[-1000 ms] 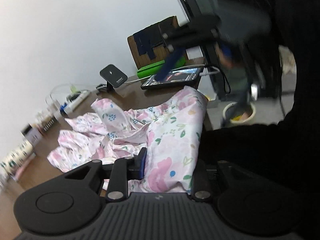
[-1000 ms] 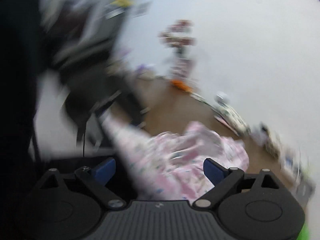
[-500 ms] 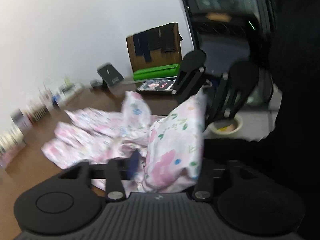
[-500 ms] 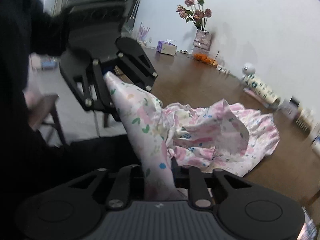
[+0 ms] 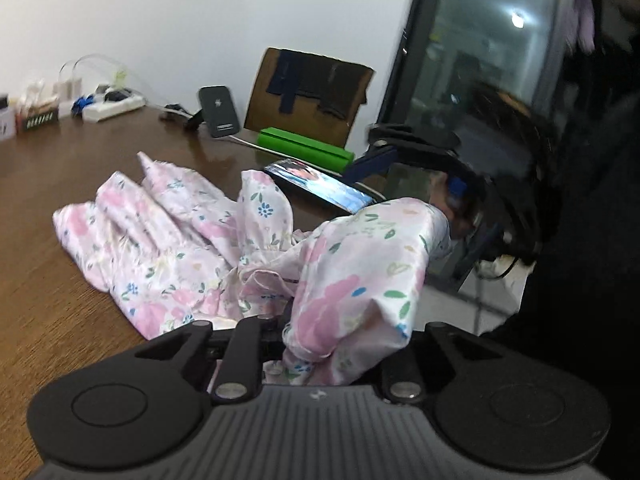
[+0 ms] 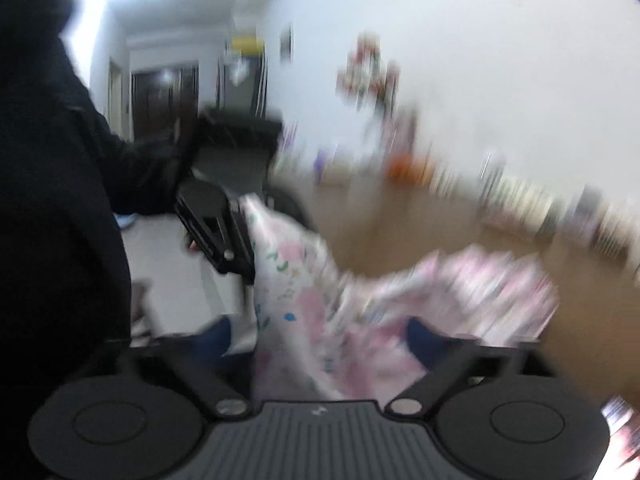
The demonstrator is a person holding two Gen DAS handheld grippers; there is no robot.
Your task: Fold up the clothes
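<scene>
Brown wooden table (image 5: 48,184) against a white wall, glass door off to the left gripper's right. Floral pink garment (image 5: 168,248) lies crumpled on the table ahead of the left gripper (image 5: 316,344), one end lifted off the surface. Left gripper's fingers are closed tight on a bunched corner of that cloth, which drapes over the right finger toward the person's dark sleeve.

Right gripper (image 6: 320,340): half a second ago it was clamped on the fabric close beside the left one; now its blue pads stand wide apart with the cloth lying loose between them, so it seems to have let go. Its view is heavily motion-blurred, so it is mid-swing. From the left wrist view the right gripper (image 5: 448,192) sits beyond the raised fabric end, fingers spread.

Judgement: the hold looks to be passing to a new spot along the edge, likely a regrip to spread the garment. No fold shows; the piece is bunched, not flat.

Outward from the cloth: a tablet (image 5: 320,186) lit up just past it, a green box (image 5: 304,148), a cardboard box (image 5: 312,92) with dark items hung over its rim, contents not visible. A charger stand (image 5: 219,110) and a power strip (image 5: 112,106) sit farther left.
</scene>
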